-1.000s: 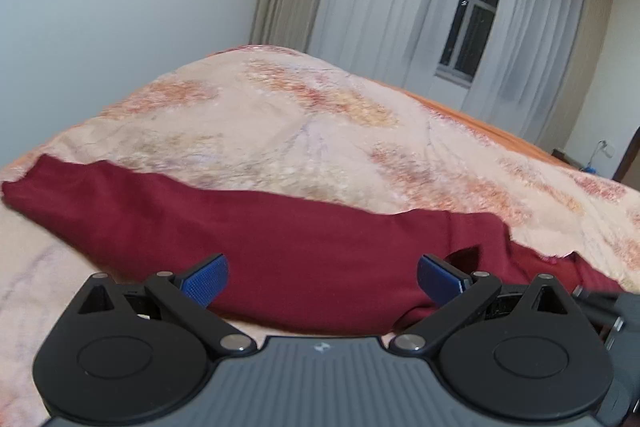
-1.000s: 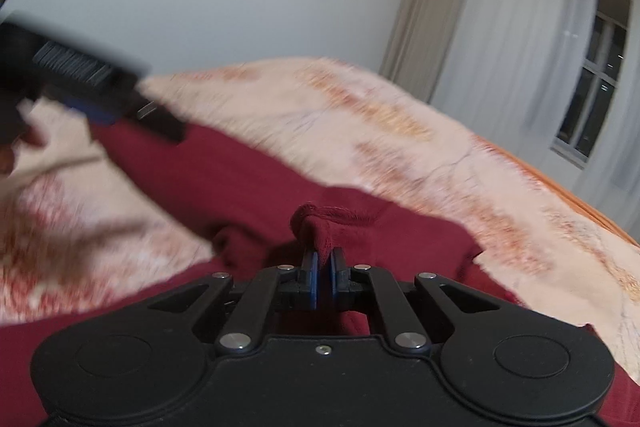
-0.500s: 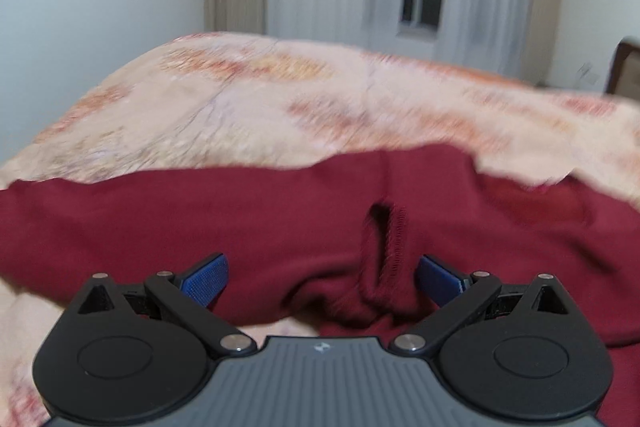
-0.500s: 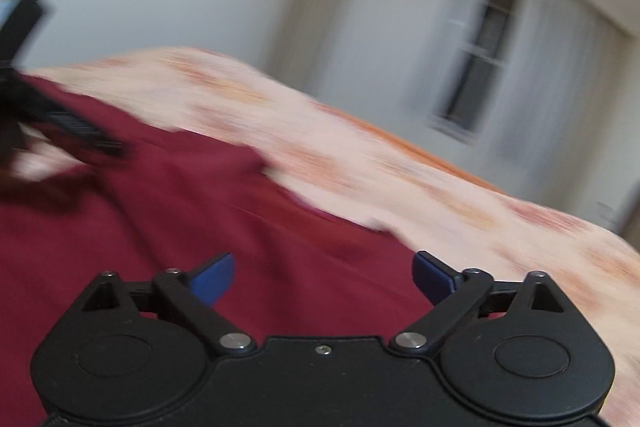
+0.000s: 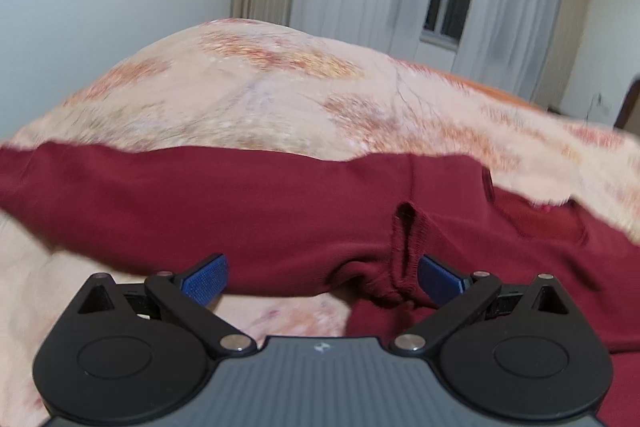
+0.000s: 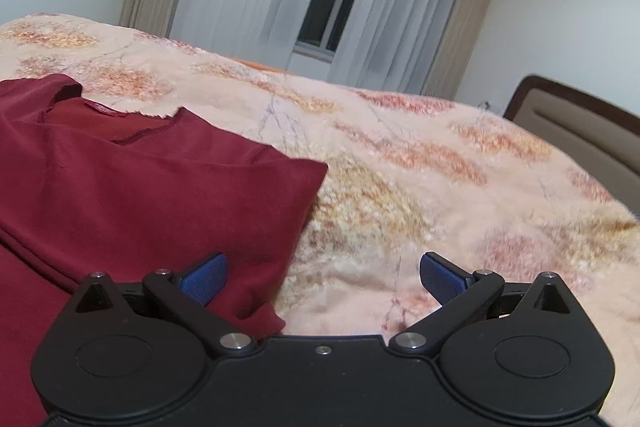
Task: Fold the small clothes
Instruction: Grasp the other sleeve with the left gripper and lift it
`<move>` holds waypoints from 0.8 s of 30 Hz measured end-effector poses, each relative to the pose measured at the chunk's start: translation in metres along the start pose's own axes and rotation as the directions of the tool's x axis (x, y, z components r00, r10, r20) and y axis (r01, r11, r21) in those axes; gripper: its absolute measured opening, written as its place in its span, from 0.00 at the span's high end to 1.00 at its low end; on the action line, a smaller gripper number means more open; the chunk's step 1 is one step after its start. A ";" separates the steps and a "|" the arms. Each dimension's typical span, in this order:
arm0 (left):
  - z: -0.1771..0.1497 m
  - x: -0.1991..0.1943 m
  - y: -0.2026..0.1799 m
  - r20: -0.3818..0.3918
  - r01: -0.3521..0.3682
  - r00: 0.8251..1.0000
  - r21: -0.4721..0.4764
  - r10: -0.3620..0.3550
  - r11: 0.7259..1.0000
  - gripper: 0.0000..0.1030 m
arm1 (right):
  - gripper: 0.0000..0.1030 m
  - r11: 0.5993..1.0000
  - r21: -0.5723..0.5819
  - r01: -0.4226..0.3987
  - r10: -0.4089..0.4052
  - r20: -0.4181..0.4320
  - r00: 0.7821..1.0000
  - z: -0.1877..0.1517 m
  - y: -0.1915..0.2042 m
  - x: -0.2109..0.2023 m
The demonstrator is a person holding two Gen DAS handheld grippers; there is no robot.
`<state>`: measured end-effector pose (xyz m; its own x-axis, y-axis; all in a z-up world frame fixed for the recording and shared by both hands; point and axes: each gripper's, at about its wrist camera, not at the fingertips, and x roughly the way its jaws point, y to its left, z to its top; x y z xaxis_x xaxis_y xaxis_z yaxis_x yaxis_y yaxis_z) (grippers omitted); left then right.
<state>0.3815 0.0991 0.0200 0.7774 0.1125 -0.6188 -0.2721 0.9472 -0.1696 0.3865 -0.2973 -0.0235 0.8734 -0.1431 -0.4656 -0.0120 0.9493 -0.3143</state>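
Observation:
A dark red long-sleeved shirt point(image 5: 240, 207) lies on the bed, one sleeve stretched across the left wrist view. Its ribbed cuff point(image 5: 406, 251) is bunched up just inside the right pad of my left gripper point(image 5: 322, 281), which is open and pressing on nothing. In the right wrist view the shirt point(image 6: 140, 187) shows a folded shoulder edge and the neckline with a label point(image 6: 100, 109). My right gripper point(image 6: 322, 281) hangs over that edge, its jaws opening wide. Its left fingertip point(image 6: 204, 279) is above red cloth, and only blanket shows in the gap.
A fuzzy peach blanket with orange patches point(image 6: 400, 187) covers the whole bed. A padded headboard point(image 6: 580, 131) stands at the right. Behind the bed are a window with sheer curtains point(image 6: 332, 11) and a pale wall point(image 5: 100, 7).
My right gripper let go of the pinched red cloth, opened wide and swung right to the shirt's shoulder edge. My left gripper stayed open and shifted so the cuff lies by its right pad.

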 end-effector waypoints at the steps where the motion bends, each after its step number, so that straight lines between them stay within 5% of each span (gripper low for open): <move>1: 0.002 -0.006 0.011 -0.001 -0.002 1.000 -0.031 0.002 1.000 0.00 | 0.01 1.000 -0.004 -0.009 0.009 0.010 1.000 0.001 0.001 -0.004; 6: 0.010 -0.029 0.075 0.016 -0.121 0.992 -0.151 0.125 0.981 0.00 | 0.01 0.994 0.016 -0.104 0.103 0.055 0.993 0.007 0.002 -0.034; 10: 0.014 -0.032 0.136 0.020 -0.185 0.980 -0.293 0.199 0.938 0.00 | 0.01 0.975 0.035 -0.219 0.215 0.086 0.973 0.008 0.006 -0.058; 12: 0.015 -0.032 0.167 0.033 -0.162 0.981 -0.415 0.192 0.895 0.00 | 0.01 0.965 0.036 -0.260 0.256 0.093 0.962 0.008 0.011 -0.068; 16: 0.013 -0.030 0.215 0.116 -0.068 0.976 -0.643 0.184 0.763 0.01 | 0.01 0.947 0.043 -0.317 0.313 0.090 0.946 0.009 0.020 -0.080; 19: 0.018 -0.026 0.232 0.137 -0.068 0.964 -0.704 0.229 0.707 0.15 | 0.01 0.943 0.023 -0.331 0.328 0.097 0.940 0.009 0.028 -0.087; 22: 0.023 -0.019 0.242 0.139 -0.074 0.957 -0.733 0.254 0.676 0.50 | 0.01 0.939 0.017 -0.344 0.341 0.096 0.935 0.009 0.032 -0.089; 24: 0.024 -0.013 0.247 0.140 -0.077 0.952 -0.752 0.273 0.655 0.61 | 0.01 0.937 0.019 -0.349 0.346 0.090 0.934 0.009 0.033 -0.087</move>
<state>0.3175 0.3383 0.0050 0.7452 0.4078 -0.5276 -0.6644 0.3863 -0.6398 0.3140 -0.2509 0.0139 0.8553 0.2195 -0.4694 -0.3066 0.9447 -0.1168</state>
